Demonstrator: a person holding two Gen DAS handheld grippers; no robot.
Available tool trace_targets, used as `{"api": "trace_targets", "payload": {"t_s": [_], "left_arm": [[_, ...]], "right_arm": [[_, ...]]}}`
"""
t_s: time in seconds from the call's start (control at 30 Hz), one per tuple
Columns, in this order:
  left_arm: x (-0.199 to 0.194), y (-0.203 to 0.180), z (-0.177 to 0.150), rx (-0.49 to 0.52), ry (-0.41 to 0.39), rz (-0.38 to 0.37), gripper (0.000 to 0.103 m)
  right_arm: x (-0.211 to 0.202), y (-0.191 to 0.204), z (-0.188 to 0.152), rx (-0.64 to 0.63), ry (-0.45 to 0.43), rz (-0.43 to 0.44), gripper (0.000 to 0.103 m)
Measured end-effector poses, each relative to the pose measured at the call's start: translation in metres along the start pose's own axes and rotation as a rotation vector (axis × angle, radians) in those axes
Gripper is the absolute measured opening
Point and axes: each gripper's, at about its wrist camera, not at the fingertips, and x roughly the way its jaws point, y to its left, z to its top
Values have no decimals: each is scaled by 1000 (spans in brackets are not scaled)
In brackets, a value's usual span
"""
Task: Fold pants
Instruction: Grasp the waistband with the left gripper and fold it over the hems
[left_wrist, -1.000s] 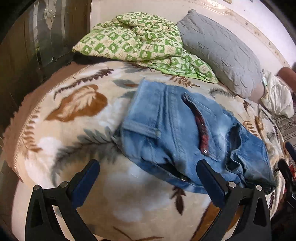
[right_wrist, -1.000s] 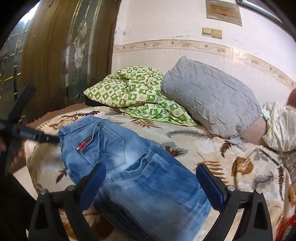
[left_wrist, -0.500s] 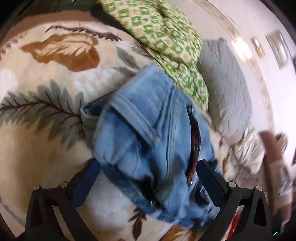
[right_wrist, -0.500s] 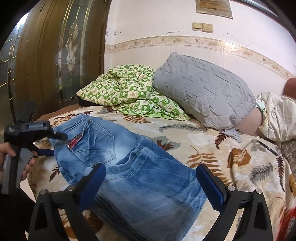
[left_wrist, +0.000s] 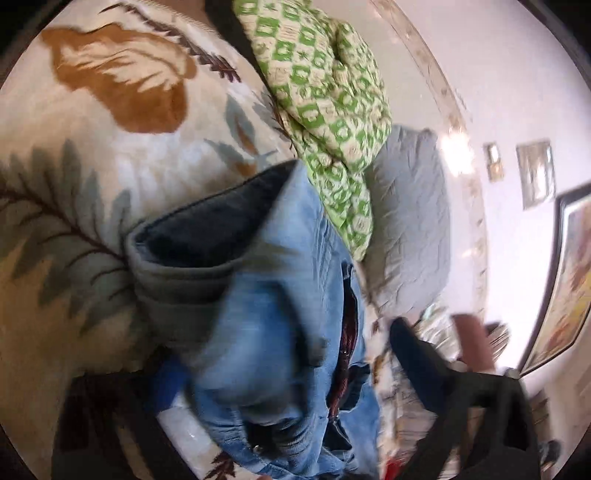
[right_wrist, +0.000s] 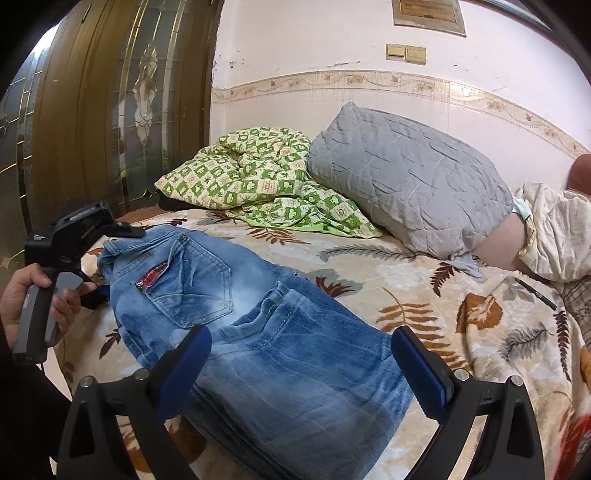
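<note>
Folded blue jeans (right_wrist: 258, 325) lie on the leaf-print blanket (right_wrist: 424, 288) on the bed. In the right wrist view my right gripper (right_wrist: 301, 363) is open and empty, its fingers just above the folded leg end. My left gripper (right_wrist: 96, 240) sits at the waistband end on the left. In the blurred left wrist view the jeans' waistband (left_wrist: 258, 295) fills the space between the fingers of the left gripper (left_wrist: 288, 376), which look spread around it.
A green checked quilt (right_wrist: 258, 184) and a grey pillow (right_wrist: 406, 177) lie at the back near the wall. A cream cloth bundle (right_wrist: 554, 229) is at the right. A wood and glass door (right_wrist: 92, 110) stands left of the bed.
My left gripper has moved in and tilted onto the waistband end of the jeans. My right gripper has lowered slightly toward the folded leg end.
</note>
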Motion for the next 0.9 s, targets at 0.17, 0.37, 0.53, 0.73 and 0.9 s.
{"api": "trace_targets", "payload": {"t_s": [0.17,0.37,0.53,0.73,0.9], "left_arm": [[9,12,2,11,60,69,28],[6,-22,-2,190,25,185,23],[3,-64,-15,420,-21,292,21],[5,-135,-58,820,-89,399,21],[15,-189,-126,1237,-120,407,21]], "right_arm": [[0,-4,1,23,2,2,99],[-1,-3,-1,0,2,-8,99],[-8,-12,-1,14,-20,-34,99],[-25,-39,1,82,-59,-100,99],[-47,-73,-1,166,-92,-174,99]]}}
